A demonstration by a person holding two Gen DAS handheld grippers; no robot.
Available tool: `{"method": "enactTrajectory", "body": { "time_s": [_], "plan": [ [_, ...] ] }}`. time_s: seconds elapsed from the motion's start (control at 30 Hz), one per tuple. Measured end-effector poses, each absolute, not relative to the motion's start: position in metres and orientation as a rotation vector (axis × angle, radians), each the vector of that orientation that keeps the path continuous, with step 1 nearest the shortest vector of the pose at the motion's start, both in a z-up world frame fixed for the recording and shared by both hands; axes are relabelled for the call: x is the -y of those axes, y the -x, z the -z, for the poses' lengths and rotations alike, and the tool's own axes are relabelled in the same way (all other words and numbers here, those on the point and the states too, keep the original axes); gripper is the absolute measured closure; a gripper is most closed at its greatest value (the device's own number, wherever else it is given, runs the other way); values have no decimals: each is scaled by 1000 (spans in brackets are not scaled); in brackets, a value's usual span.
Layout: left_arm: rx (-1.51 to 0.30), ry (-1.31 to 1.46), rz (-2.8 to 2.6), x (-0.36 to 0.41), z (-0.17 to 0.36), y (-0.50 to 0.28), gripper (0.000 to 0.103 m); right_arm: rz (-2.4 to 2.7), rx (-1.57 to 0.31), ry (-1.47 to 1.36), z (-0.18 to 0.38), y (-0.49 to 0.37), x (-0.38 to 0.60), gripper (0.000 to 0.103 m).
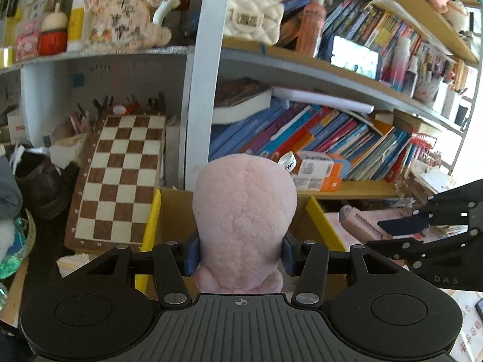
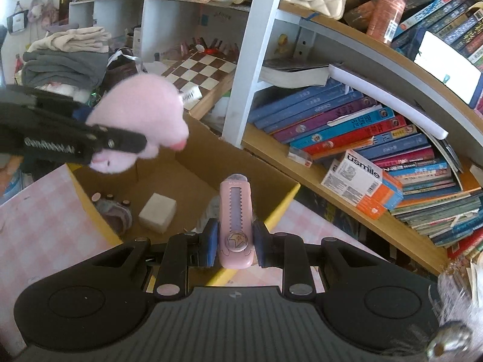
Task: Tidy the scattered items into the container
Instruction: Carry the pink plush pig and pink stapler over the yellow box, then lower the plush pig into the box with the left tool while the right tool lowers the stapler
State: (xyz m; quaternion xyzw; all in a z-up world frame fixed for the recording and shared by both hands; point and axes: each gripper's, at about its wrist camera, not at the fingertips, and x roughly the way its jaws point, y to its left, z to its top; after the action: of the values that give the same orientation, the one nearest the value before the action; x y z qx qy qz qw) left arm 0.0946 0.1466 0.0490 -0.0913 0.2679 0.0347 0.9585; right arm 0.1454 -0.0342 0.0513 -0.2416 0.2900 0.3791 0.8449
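Fuzzy pink plush (image 1: pixel 244 220), rounded, is clamped between the left tool's (image 1: pixel 240 255) blue pads, above the open cardboard box (image 2: pixel 193 157) with yellow rim. The right tool (image 2: pixel 234 242) grips a smooth pink cutter (image 2: pixel 235 220), slim with a toothed slot, over the box's near edge. Behind: chessboard (image 1: pixel 120 178), leaning books (image 2: pixel 347 120) on wooden shelf, pink-checked desk (image 2: pixel 39 226).

The left tongs (image 1: pixel 240 255) tilt downward, their blue pads clamped on both sides of a fluffy pink plush toy (image 1: pixel 243 226). The right tongs (image 2: pixel 235 246), also angled down, pinch a slim pink plastic utility knife (image 2: pixel 236 226).
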Motion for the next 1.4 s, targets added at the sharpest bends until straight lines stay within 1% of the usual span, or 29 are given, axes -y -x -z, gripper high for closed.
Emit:
{"method": "enactTrajectory", "body": {
  "time_s": [0.47,0.83,1.0,1.1,1.3,1.37,1.4],
  "plan": [
    [-644,182,-87,-165,-14,-138,53,-841,-653,539,-31,-185,-8,80],
    [-708,208,-124,-179,7,-149,53,-875,-687,571,-17,-215,-39,80],
    [-706,204,-129,-180,7,-152,51,-895,-690,602,-11,-223,-54,80],
    [-708,188,-134,-179,7,-155,48,-906,-694,618,-6,-228,-62,80],
    [-714,138,-133,-173,9,-158,46,-915,-714,633,2,-235,-72,80],
    [-717,134,-139,-172,8,-159,41,-918,-721,638,4,-238,-74,80],
    [-715,133,-143,-172,8,-158,38,-920,-723,642,6,-239,-76,80]
  ]
}}
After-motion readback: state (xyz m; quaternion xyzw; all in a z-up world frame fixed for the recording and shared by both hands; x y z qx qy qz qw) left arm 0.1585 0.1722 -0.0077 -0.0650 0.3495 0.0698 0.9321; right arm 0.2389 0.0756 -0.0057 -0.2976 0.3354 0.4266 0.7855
